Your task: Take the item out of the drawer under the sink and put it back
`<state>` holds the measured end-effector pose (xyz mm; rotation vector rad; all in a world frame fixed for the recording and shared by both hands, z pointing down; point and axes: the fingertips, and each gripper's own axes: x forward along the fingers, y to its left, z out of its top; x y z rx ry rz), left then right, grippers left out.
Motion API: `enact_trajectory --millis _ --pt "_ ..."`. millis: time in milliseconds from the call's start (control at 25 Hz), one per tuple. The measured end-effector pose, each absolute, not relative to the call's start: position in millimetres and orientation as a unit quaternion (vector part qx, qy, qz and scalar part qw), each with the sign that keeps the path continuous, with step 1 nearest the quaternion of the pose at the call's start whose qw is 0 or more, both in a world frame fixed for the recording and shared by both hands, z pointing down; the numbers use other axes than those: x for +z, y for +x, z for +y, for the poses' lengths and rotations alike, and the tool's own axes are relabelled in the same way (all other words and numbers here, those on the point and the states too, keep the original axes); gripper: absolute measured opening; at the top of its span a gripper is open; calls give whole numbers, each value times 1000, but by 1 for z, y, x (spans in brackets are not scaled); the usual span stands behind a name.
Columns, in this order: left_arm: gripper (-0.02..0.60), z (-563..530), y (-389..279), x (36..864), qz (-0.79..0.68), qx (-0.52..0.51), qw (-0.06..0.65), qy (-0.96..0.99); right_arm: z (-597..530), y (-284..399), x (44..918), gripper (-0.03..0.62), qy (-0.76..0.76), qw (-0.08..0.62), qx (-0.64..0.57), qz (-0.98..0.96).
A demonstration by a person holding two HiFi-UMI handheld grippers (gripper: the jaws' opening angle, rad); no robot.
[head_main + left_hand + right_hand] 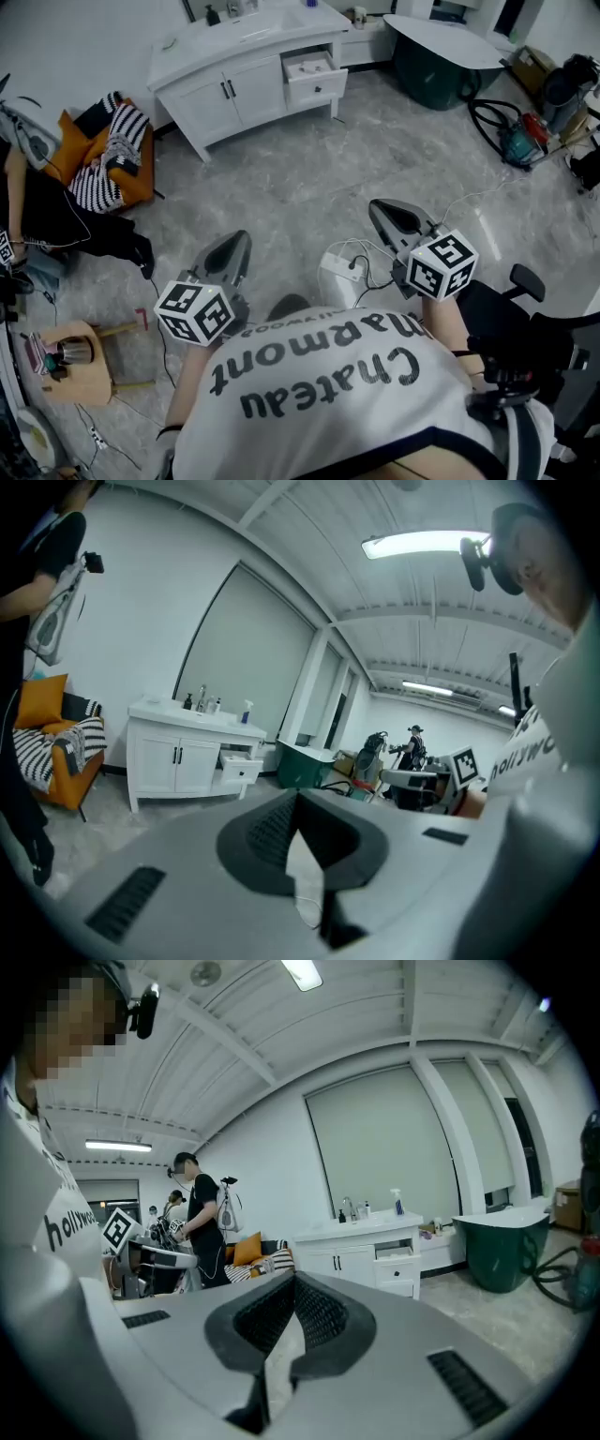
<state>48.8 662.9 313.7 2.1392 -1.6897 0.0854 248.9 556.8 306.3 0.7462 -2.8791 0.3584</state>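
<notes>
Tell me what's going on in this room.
A person stands well back from the white sink cabinet, holding a claw in each hand. The left claw and the right claw are both shut and empty. The cabinet's drawer is pulled open, and neither claw is anywhere near it.

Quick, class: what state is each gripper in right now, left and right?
Left gripper: closed, holding nothing.
Right gripper: closed, holding nothing.
</notes>
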Motion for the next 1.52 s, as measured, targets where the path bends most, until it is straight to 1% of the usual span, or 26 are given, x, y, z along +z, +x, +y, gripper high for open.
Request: enact_trajectory --millis 120,200,360,520,680,800,920,1000,1280,1520 --pt "9 664 51 318 -600 14 221 769 559 247 307 12 234 54 125 -962" --pt "9 658 43 322 -594 22 222 773 555 236 307 12 225 49 123 -965" --pt "9 634 18 330 -596 43 206 775 539 207 316 12 215 67 112 -968" --pt "9 632 25 333 -590 12 219 777 538 216 320 12 230 49 114 -965" --pt "9 615 16 332 -588 11 217 779 521 215 310 12 251 41 117 -960" --pt "9 557 -13 321 -570 -6 213 794 469 186 308 12 266 60 113 -956" --pt "9 502 -46 319 -561 -8 235 794 421 155 305 12 283 79 110 -950" --pt "9 481 -58 317 -559 0 246 792 405 143 298 12 289 80 112 -947" --pt "9 399 -112 303 -523 13 238 818 327 83 272 11 324 71 106 -937" --pt "9 310 -185 315 -496 9 247 832 251 12 285 12 351 98 111 -925"
